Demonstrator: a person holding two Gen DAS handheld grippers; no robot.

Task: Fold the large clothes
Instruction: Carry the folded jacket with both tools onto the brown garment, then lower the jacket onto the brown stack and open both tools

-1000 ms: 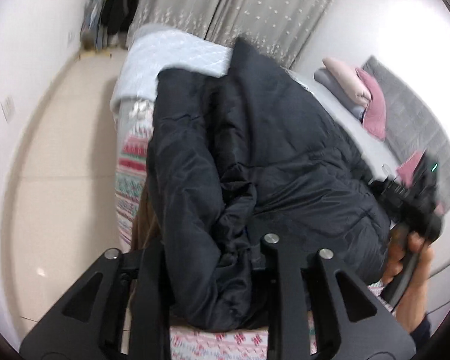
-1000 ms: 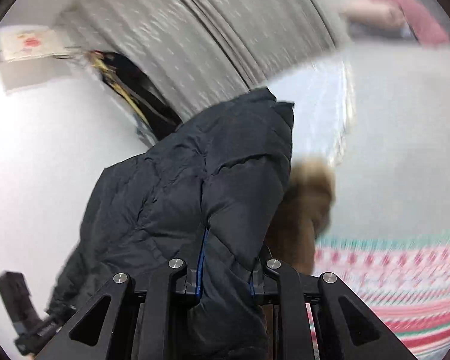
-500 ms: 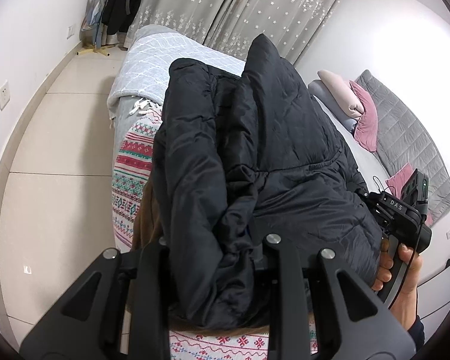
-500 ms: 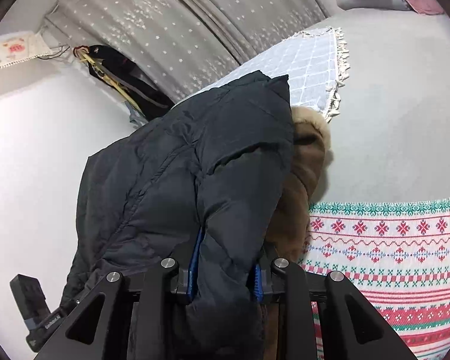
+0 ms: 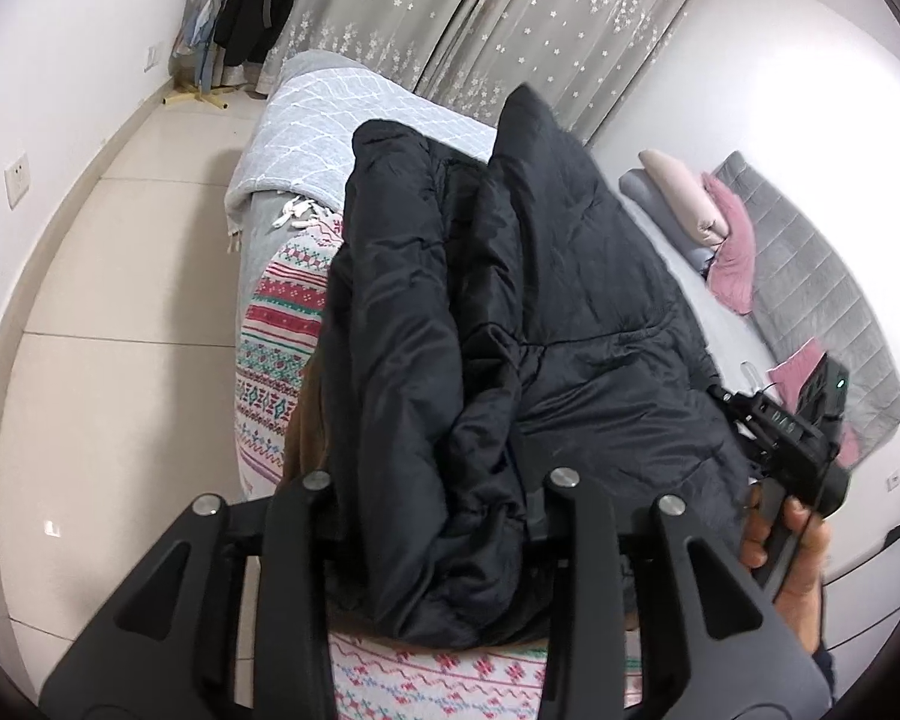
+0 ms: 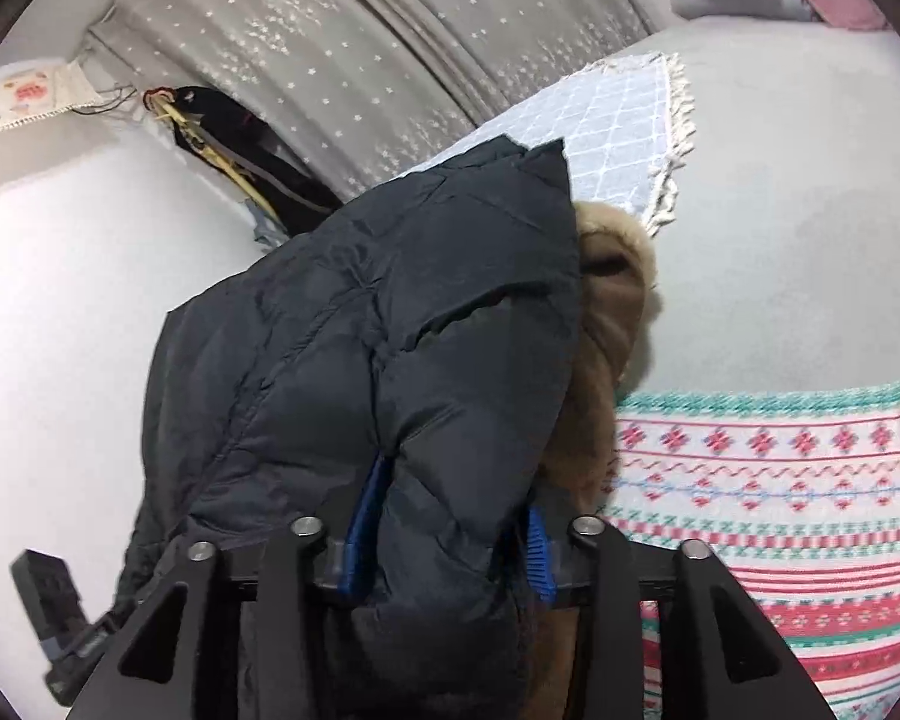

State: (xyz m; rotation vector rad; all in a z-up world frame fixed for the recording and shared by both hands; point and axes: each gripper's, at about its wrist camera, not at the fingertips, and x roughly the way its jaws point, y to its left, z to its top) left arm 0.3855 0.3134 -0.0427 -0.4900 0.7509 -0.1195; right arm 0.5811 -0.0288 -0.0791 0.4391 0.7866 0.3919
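Observation:
A large black puffer jacket (image 5: 510, 312) with a brown fur hood trim (image 6: 612, 324) hangs bunched between both grippers above the bed. My left gripper (image 5: 438, 516) is shut on a thick fold of the jacket near its lower edge. My right gripper (image 6: 444, 534) is shut on another fold, its blue pads (image 6: 363, 510) pressed into the fabric. The right gripper's body and the holding hand show at the right of the left wrist view (image 5: 792, 438). The left gripper's body shows at the lower left of the right wrist view (image 6: 54, 606).
The bed carries a red, green and white patterned blanket (image 6: 780, 510), a light grey throw (image 5: 354, 108) and a grey sheet (image 6: 810, 210). Pillows and pink cushions (image 5: 714, 222) lie at the headboard. Tiled floor (image 5: 120, 300) lies left of the bed; curtains (image 5: 510, 18) hang behind.
Both grippers have kept their hold on the jacket. The right gripper swung fast a second ago and has settled. The jacket has shifted slightly over the bed.

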